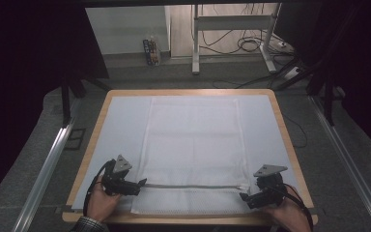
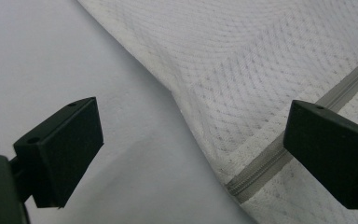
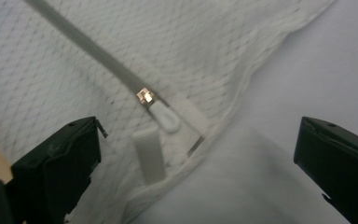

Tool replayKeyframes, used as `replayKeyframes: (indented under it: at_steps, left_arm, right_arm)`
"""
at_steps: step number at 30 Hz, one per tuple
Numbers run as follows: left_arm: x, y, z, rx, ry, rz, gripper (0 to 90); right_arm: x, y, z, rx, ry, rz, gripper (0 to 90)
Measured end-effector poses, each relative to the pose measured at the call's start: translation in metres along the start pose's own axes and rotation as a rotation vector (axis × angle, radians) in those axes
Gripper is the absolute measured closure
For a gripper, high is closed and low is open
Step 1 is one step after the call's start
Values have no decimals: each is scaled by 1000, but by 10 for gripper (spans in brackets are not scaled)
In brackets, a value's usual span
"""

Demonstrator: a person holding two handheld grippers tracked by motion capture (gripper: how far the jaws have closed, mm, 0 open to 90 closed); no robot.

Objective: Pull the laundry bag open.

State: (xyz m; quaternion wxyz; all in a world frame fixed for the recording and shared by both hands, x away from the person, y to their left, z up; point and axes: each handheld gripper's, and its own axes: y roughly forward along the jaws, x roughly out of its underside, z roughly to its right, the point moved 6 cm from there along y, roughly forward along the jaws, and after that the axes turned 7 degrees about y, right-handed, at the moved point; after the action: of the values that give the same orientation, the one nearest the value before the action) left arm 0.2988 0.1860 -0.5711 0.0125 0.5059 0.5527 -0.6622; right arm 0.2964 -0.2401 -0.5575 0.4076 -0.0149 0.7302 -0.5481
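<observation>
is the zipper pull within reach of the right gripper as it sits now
Probably yes. The right gripper is open, and the zipper pull lies just ahead between its jaws on the mesh bag, with nothing covering it. It lies flat, so pinching it may be fiddly.

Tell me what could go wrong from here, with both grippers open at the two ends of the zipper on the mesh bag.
1. The zipper pull is small and lies flat, off-centre between the right gripper's wide-open jaws; closing could grab mesh or the white tab instead.
2. The left gripper straddles the mesh bag's edge and zipper end; a shallow bite may slip.
3. If only one end holds, the loose bag may bunch or slide on the table.
</observation>
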Motion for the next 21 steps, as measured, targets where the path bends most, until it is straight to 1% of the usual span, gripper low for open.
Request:
replayKeyframes:
  at_steps: [1, 2, 3, 4, 7, 8, 11, 13, 15, 16, 17, 18, 21]
  left_arm:
    - [0, 0, 0, 0, 0, 0, 47]
    - [0, 0, 1, -1, 7, -6, 47]
    - [0, 0, 1, -1, 7, -6, 47]
    - [0, 1, 1, -2, 8, -5, 48]
    - [0, 1, 1, -3, 16, -12, 49]
    - [0, 2, 2, -4, 20, -16, 50]
    - [0, 3, 2, -6, 22, -19, 50]
    - [0, 3, 3, -7, 32, -25, 50]
    - [0, 4, 4, -13, 40, -29, 50]
    - [0, 4, 4, -13, 41, -29, 50]
    - [0, 4, 4, -13, 41, -29, 50]
    - [0, 4, 4, -14, 44, -31, 50]
    - [0, 4, 4, -18, 46, -28, 51]
  right_arm:
    - [0, 0, 0, 0, 0, 0, 16]
    - [2, 2, -2, 10, -18, -19, 31]
    - [2, 2, -2, 10, -18, -19, 31]
    - [3, 4, -4, 6, -23, -33, 42]
    - [4, 6, -5, 5, -28, -40, 49]
    - [4, 9, -5, 23, -45, -50, 56]
    - [4, 10, -4, 15, -58, -45, 69]
    - [4, 10, -5, 21, -45, -51, 108]
    - [4, 8, -7, 23, -40, -59, 175]
    - [5, 7, -9, 20, -41, -56, 211]
    - [5, 7, -9, 20, -41, -56, 211]
    - [5, 6, -10, 19, -40, -48, 268]
    - [6, 5, -13, 19, -37, -43, 330]
